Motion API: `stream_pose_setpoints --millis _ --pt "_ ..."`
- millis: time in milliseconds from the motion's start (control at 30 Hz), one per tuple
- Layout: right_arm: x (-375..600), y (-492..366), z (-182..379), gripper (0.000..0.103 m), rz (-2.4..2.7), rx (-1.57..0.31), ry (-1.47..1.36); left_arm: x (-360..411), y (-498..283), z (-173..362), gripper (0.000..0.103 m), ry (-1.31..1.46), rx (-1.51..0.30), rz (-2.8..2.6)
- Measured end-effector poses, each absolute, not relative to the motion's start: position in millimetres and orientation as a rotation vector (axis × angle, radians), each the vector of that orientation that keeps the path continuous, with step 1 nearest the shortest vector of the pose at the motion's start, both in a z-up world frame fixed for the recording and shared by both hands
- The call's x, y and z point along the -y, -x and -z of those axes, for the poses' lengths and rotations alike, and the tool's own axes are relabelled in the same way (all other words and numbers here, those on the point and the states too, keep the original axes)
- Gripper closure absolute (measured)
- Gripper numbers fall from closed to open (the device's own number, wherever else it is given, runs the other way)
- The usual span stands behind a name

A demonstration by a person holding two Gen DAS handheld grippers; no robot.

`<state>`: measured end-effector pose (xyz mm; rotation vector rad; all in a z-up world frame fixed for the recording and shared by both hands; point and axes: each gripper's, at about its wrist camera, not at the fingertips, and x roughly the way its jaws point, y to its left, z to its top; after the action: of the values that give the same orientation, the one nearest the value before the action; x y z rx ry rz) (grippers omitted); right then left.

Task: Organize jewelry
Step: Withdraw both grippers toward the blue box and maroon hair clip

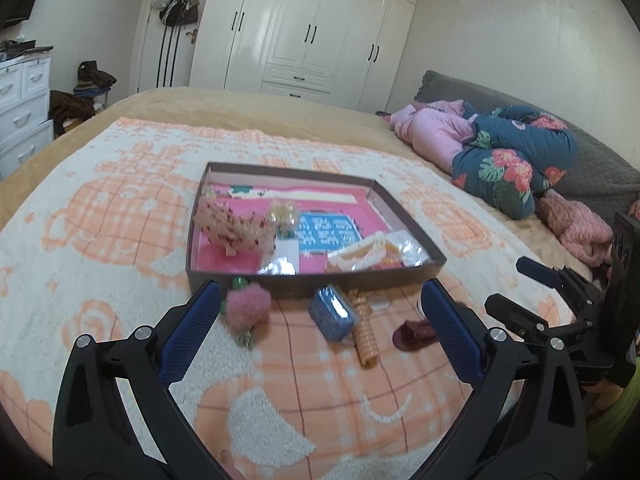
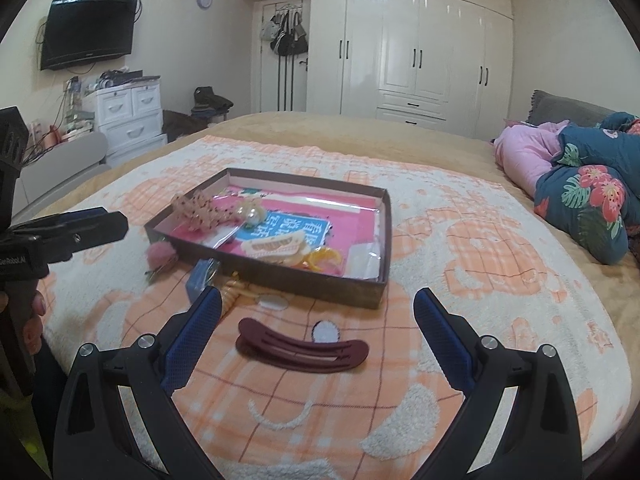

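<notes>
Both grippers (image 1: 320, 296) (image 2: 318, 300) wide open, empty; maroon hair clip (image 2: 302, 350) whole only in right view.

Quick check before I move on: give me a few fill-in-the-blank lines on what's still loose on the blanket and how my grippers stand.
1. The dark red hair clip lies on the blanket, ____ the box.
2. The right gripper is ____ and holds nothing.
3. The pink pompom lies near the left gripper's ____ finger.
4. The cream claw clip lies ____ the box.

Missing words: outside; open; left; inside
</notes>
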<state>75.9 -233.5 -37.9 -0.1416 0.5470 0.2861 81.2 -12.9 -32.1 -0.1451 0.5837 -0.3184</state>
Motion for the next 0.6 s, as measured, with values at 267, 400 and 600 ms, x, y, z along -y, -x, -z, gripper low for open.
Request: stream_pose_setpoints --millis 267,400,600 --pt "230 -69 52 0.009 -0.292 -0.567 0.202 18 -80 47 0.012 0.115 -0.633 0.33" --pt "229 -70 61 0.009 -0.286 -0.577 0.237 21 -83 54 0.012 0.107 -0.649 0.34" --pt "222 -73 75 0.009 -0.29 -0.596 0.296 26 -87 65 0.012 0.095 -0.685 0.352"
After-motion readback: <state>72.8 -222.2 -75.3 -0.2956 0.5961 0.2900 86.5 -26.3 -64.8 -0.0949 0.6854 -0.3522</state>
